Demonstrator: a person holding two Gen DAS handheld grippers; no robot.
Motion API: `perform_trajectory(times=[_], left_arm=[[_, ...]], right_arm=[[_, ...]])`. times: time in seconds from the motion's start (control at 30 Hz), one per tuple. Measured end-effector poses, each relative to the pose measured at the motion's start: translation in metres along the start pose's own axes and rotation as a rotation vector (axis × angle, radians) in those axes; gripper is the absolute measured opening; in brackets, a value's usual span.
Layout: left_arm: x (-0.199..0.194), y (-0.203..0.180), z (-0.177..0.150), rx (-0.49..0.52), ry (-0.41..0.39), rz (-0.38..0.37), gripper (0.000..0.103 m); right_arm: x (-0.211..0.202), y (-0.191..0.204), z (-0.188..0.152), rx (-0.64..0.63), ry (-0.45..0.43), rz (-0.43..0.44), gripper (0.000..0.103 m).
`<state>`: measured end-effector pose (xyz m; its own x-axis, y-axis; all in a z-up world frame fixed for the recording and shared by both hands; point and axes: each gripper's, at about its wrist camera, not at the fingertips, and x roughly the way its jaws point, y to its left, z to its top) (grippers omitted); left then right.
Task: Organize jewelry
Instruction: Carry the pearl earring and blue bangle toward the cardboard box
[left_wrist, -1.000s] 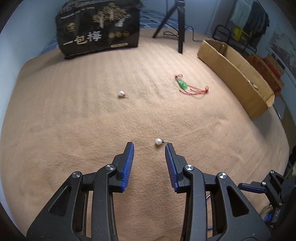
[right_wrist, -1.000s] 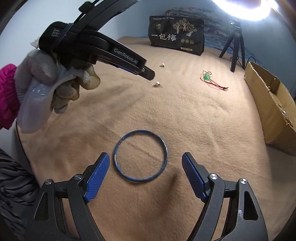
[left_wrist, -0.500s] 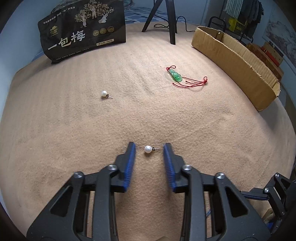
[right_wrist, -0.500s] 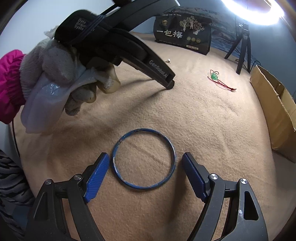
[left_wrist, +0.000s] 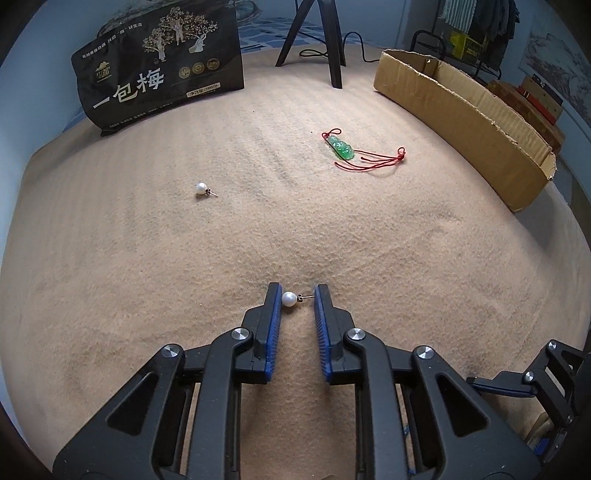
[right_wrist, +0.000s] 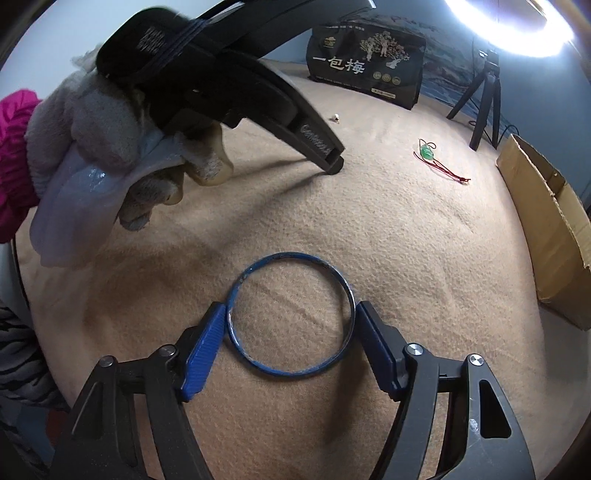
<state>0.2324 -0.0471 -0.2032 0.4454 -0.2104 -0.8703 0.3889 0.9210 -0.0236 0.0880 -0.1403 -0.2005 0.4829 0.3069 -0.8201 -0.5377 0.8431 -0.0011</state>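
Observation:
In the left wrist view my left gripper (left_wrist: 297, 295) rests its tips on the tan blanket with a pearl stud earring (left_wrist: 289, 298) between its blue pads; the pearl touches the left pad and the post points at the right pad. A second pearl earring (left_wrist: 201, 188) lies farther left. A green pendant on a red cord (left_wrist: 343, 147) lies to the far right. In the right wrist view my right gripper (right_wrist: 290, 314) has both pads against the sides of a blue bangle (right_wrist: 291, 314) lying flat on the blanket. The left gripper (right_wrist: 330, 162) shows there, tip down.
A cardboard box (left_wrist: 461, 110) stands along the right edge of the blanket. A black printed bag (left_wrist: 159, 70) stands at the back left, with a black tripod (left_wrist: 325, 40) beside it. A gloved hand (right_wrist: 122, 147) holds the left gripper.
My left gripper moved forward around the near pearl earring and narrowed onto it. My right gripper moved forward and closed from wide open onto the blue bangle's sides.

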Motion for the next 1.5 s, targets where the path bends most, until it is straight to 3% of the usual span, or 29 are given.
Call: perform_trajectory(times=[0.37, 0.7, 1.13, 1.5], left_arm=[[-0.008, 0.004, 0.002, -0.019, -0.013, 0.006, 0.017], [-0.030, 0.007, 0.019, -0.057, -0.081, -0.001, 0.017], [-0.063, -0.018, 0.052, -0.065, -0.190, -0.057, 0.017], [-0.074, -0.067, 0.081, -0.028, -0.250, -0.122, 0.017]], right_arm=[[-0.007, -0.012, 0.007, 0.028, -0.019, 0.007, 0.071], [-0.035, -0.047, 0.022, 0.101, -0.083, -0.039, 0.071], [-0.075, -0.128, 0.037, 0.252, -0.156, -0.127, 0.071], [-0.090, -0.205, 0.048, 0.359, -0.162, -0.198, 0.071]])
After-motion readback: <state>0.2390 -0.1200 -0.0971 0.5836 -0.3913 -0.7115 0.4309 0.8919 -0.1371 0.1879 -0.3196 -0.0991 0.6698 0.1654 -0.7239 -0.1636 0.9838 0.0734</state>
